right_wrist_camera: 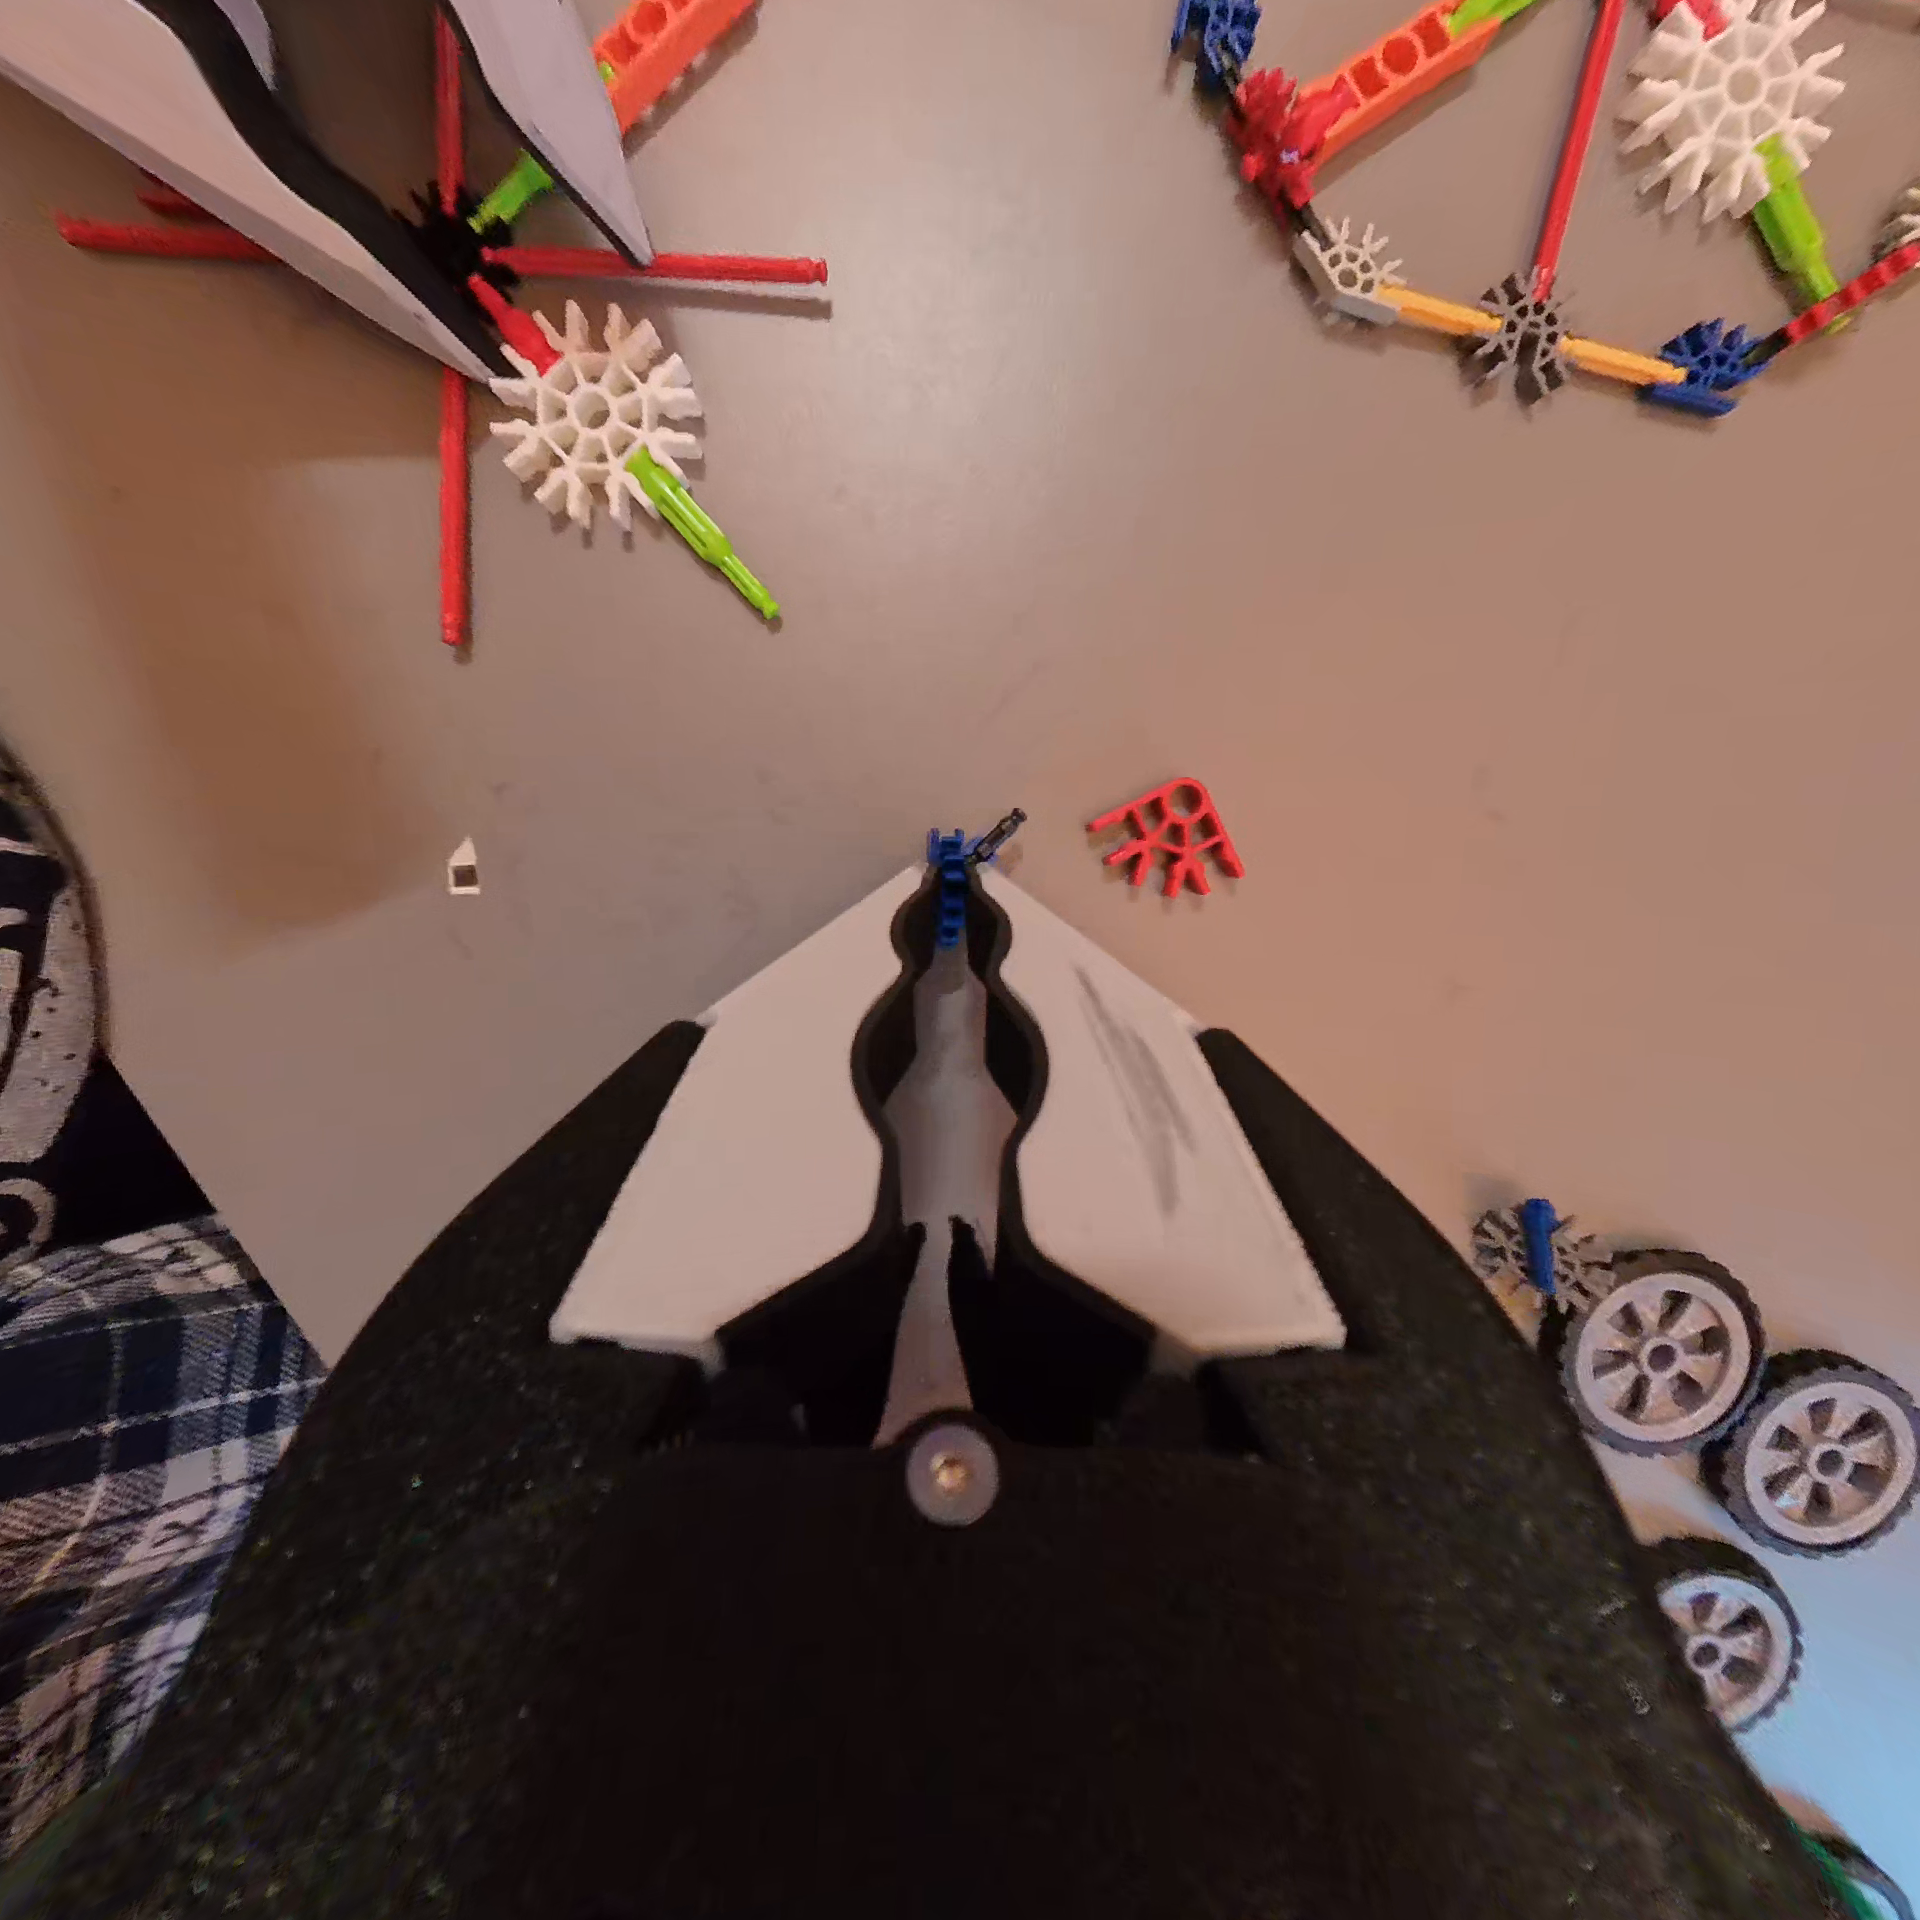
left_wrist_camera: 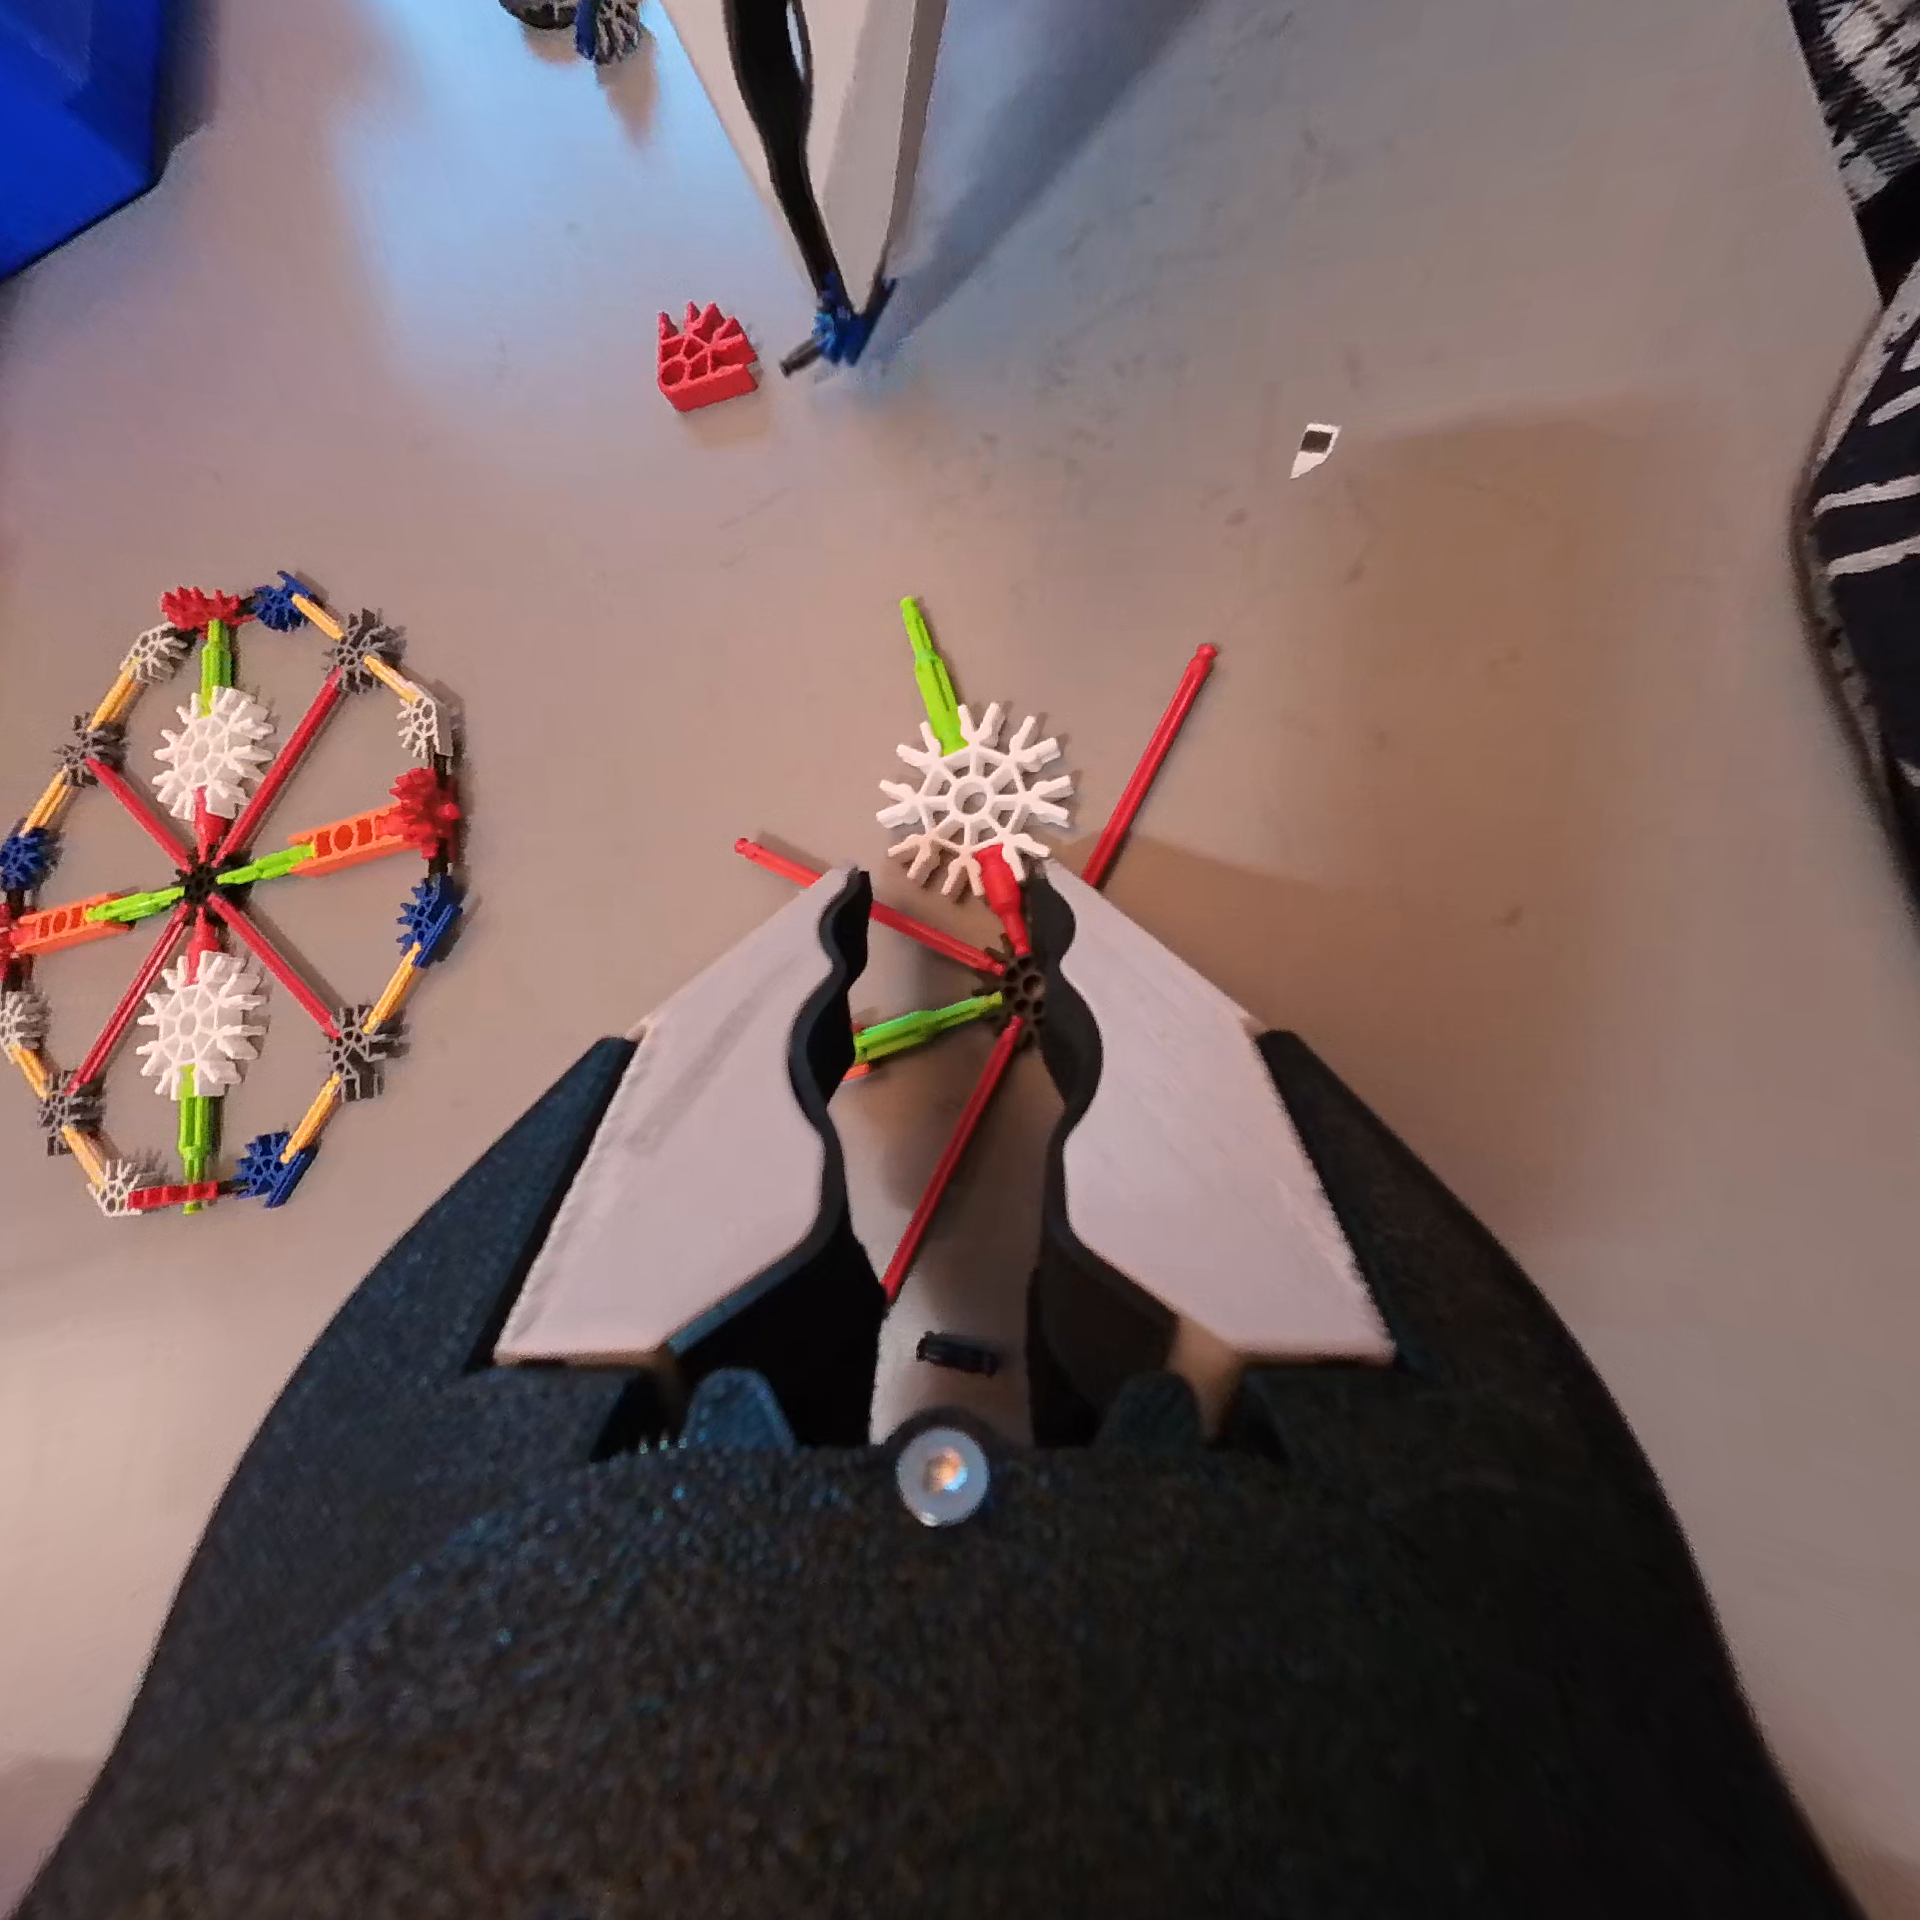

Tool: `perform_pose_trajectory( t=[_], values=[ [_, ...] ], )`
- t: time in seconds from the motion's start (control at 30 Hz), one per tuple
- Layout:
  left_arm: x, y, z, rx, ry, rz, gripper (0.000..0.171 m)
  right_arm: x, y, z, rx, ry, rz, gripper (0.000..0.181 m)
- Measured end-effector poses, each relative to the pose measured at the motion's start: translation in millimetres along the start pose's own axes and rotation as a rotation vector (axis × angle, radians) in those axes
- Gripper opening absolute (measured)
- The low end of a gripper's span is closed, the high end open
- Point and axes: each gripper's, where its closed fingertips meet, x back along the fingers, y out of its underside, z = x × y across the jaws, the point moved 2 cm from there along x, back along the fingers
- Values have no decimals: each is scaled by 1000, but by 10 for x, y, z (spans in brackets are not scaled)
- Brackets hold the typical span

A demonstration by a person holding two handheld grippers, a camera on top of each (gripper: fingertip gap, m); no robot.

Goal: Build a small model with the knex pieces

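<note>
The left gripper is standing with its jaws parted over a half-built spoke assembly lying on the tan table; the black hub of that assembly is sitting against the inner edge of the right-hand finger, and whether the finger is pressing it cannot be told. Red rods are radiating from the hub, a short green rod is pointing off to the left between the fingers, and a white snowflake connector with a second green rod is lying just beyond the fingertips. A small black rod is lying deep between the fingers, near the gripper's base. The right gripper is clamping a blue connector at its fingertips, jaws nearly together; a short dark rod is sticking out of the connector toward the upper right. A loose red connector is lying just beside those fingertips on the table. A finished multicoloured wheel frame is lying flat, well to the left of the left gripper. Three grey-hubbed black tyres are resting at the right gripper's lower right, with a grey connector on a blue rod touching the nearest one. A small white scrap is lying apart on the table. Plaid cloth is showing at the edge.
</note>
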Motion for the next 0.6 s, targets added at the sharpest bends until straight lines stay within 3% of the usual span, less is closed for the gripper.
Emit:
perform_pose_trajectory(
  t=[0.2,0.3,0.6],
  values=[
    [-4,-3,0,-2,-5,0,31,65,108,108,1,72,-57,3],
    [-1,-20,-6,-5,-15,4,38,93,62,81,-9,56,-9,3],
    [144,-299,-212,-16,-183,142,46,365,-764,-311,-203,-333,562,3]
  ],
)
